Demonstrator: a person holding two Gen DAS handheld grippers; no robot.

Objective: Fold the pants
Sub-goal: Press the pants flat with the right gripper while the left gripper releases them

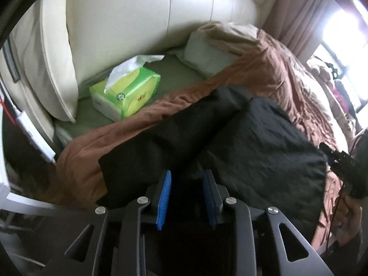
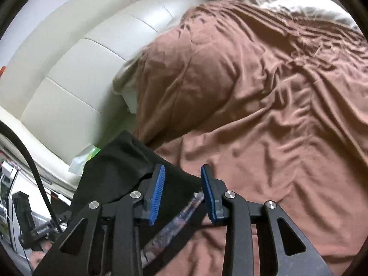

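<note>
One pair of black pants [image 1: 230, 138] lies on the brown blanket [image 1: 138, 119] in the left wrist view, with its two legs side by side, reaching up and to the right. The near edge of the pants sits just in front of the left gripper [image 1: 186, 177]. Its two blue pads stand a little apart with nothing pinched between them, so it is let go. One green tissue box [image 1: 125, 92] rests on the sheet near the cream headboard [image 1: 138, 23], well apart from the pants. One white pillow [image 1: 202, 55] lies beside it. In the right wrist view, lots of bare brown blanket [image 2: 264, 92] spreads out ahead and to the right. The right gripper [image 2: 182, 177] hangs over the edge of the pants [image 2: 115, 161], at the lower left. Its two blue pads are partly open, with black cloth under the gap, but they do not squeeze it.
</note>
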